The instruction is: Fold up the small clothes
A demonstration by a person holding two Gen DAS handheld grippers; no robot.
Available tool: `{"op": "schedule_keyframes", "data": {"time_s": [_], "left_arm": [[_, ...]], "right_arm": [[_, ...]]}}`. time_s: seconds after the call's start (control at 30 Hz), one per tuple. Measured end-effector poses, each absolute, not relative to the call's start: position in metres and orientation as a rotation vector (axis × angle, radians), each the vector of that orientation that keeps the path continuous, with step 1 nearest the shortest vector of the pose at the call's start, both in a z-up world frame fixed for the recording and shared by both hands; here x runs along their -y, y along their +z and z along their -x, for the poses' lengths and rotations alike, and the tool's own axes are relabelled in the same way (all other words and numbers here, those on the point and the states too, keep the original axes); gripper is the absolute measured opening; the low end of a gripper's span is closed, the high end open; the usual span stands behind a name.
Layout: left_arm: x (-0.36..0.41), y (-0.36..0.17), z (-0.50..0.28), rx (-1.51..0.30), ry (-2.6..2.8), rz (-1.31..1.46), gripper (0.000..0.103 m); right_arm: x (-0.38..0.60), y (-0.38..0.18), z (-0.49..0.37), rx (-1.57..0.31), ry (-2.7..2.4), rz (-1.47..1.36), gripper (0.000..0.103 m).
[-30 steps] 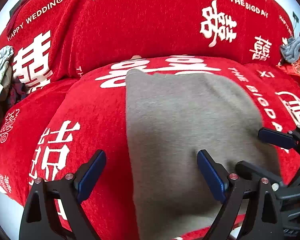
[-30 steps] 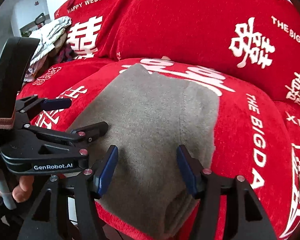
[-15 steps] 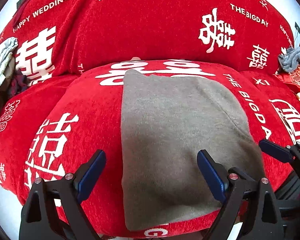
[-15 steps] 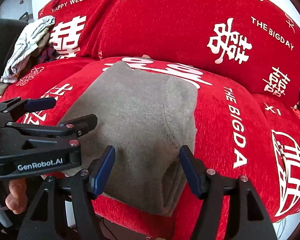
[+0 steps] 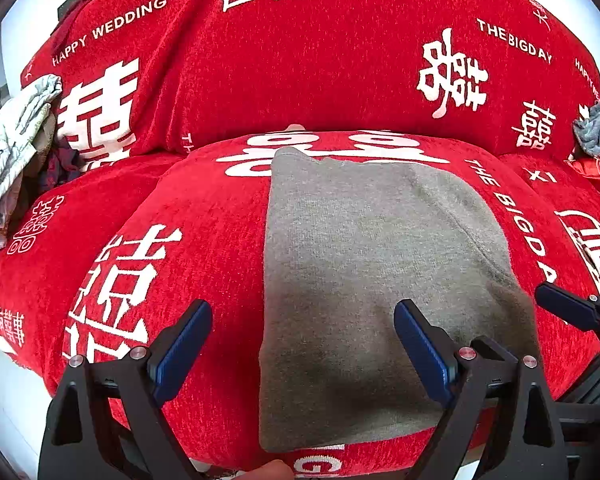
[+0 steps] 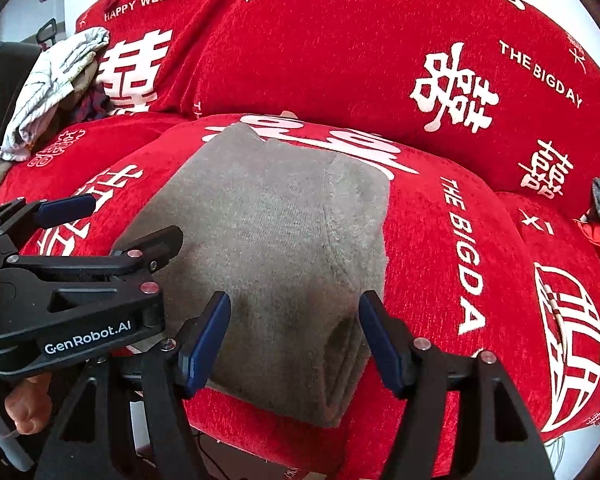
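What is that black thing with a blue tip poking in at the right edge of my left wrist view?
Observer: That is the right tool. Its jaws stand open over the near edge of the grey garment, gripping nothing.
Operator: Is that garment a single layer?
Observer: No. From the right wrist view, its near right corner shows several folded layers stacked.
Operator: Does my own tool carry any label?
Observer: Yes, the left tool reads GenRobot.AI on its side.
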State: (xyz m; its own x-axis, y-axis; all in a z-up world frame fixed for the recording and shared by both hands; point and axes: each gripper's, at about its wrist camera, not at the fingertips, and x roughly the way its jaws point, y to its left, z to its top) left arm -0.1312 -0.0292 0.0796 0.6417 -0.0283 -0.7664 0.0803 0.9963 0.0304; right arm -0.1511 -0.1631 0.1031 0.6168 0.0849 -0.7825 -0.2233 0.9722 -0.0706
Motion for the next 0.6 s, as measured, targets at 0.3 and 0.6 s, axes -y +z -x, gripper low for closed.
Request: {"op": "schedule_keyframes", "data": {"time_s": [0.3,0.6], "left_arm": [[0.0337,0.0824,0.1337,-0.860,-0.060,-0.076,0.093],[0.0354,0.0843,0.1338,-0.855,-0.057,-0.077,0.093]], "right_arm": [[0.1650,0.1061,0.1517,-0.885,0.176,0.166,0.070],[0.1648,0.1065,0.1518,-0.885,0.175,0.167,0.070]]}}
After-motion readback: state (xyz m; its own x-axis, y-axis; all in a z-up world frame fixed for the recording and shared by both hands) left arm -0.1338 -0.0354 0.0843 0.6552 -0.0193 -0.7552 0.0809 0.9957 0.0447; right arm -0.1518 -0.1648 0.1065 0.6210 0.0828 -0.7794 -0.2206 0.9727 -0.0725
